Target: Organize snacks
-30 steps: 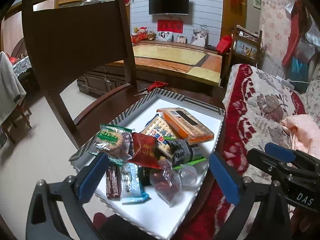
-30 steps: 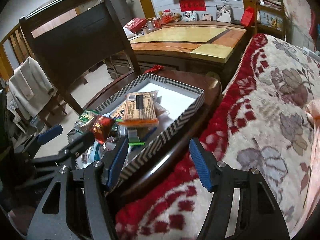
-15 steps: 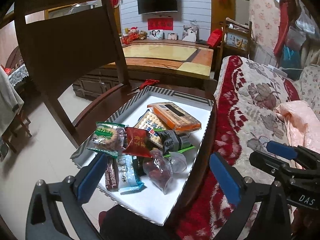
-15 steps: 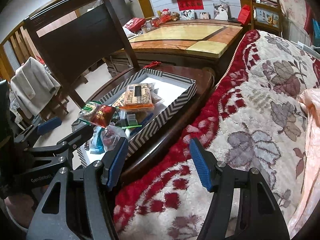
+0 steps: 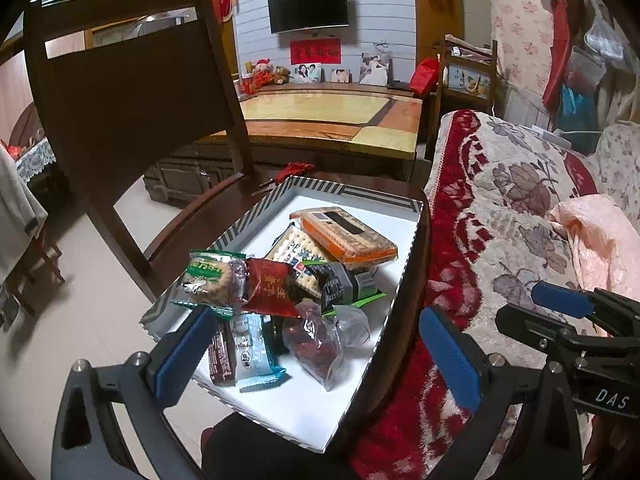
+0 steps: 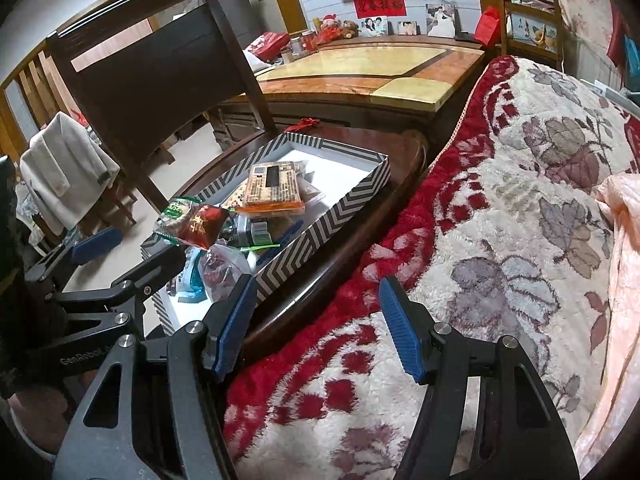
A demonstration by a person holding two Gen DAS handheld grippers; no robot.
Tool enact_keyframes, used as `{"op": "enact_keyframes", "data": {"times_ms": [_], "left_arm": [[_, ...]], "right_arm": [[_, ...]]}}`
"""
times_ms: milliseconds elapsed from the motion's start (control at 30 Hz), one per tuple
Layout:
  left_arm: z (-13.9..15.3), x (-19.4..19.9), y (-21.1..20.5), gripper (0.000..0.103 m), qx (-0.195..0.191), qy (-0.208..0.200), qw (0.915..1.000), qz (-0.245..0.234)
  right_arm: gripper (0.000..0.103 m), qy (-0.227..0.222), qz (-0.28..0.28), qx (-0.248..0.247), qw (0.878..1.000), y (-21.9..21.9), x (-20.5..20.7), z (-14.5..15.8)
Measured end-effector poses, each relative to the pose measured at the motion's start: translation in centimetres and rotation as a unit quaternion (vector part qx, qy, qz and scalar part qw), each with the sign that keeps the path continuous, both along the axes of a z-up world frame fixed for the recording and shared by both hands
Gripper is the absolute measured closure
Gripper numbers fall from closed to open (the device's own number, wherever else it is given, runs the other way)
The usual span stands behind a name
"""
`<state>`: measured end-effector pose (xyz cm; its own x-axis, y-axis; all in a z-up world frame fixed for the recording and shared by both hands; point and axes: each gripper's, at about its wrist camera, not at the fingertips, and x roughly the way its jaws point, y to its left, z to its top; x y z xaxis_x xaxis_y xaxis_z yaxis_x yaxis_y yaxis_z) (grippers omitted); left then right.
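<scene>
Left wrist view: you're hanging the left gripper (image 5: 316, 354) over the near end of the striped box (image 5: 352, 191), jaws standing wide apart and empty. Compared with a second ago the framing is tilting slightly and the box is sitting a bit further left in view; no snack is shifting. So nothing is sorted yet; I'd judge you're still lining up for a first pick.

Counting packs in the box, left to right:
- one green-edged cookie pack (image 5: 210, 276)
- one brown bar (image 5: 221, 354)
- one pale blue wafer pack (image 5: 252, 350)
- one red foil pack (image 5: 270, 288)
- one clear bag of red fruit (image 5: 316, 338)
- one cracker pack (image 5: 296, 254)
- one dark pack with green trim (image 5: 346, 284)
- one orange biscuit pack (image 5: 348, 236)

That's eight I can separate; another may be hiding under the heap, can't tell. All are piling at the near half of the box, with the far end bare white.

Right wrist view: the right gripper (image 6: 318, 322) is hovering over the red-and-cream blanket (image 6: 520, 208), beside the wooden table (image 6: 340, 256) edge, well off the box. Jaws are roughly half open, gripping nothing. Versus a second ago the box is sliding leftward in this view, so you're drifting this hand away from the snacks.
</scene>
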<state>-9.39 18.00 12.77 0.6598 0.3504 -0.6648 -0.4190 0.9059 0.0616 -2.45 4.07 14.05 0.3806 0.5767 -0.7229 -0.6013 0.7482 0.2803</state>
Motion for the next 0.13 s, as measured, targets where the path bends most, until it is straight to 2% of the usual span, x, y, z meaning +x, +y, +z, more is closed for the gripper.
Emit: {"op": "enact_keyframes", "data": {"times_ms": [133], "left_arm": [[0.17,0.3,-0.56,0.0,-0.001,0.0,1.0,-0.01]], "right_arm": [[0.039,0.0,-0.006,0.003,1.0,-0.6,0.14,0.11]]}}
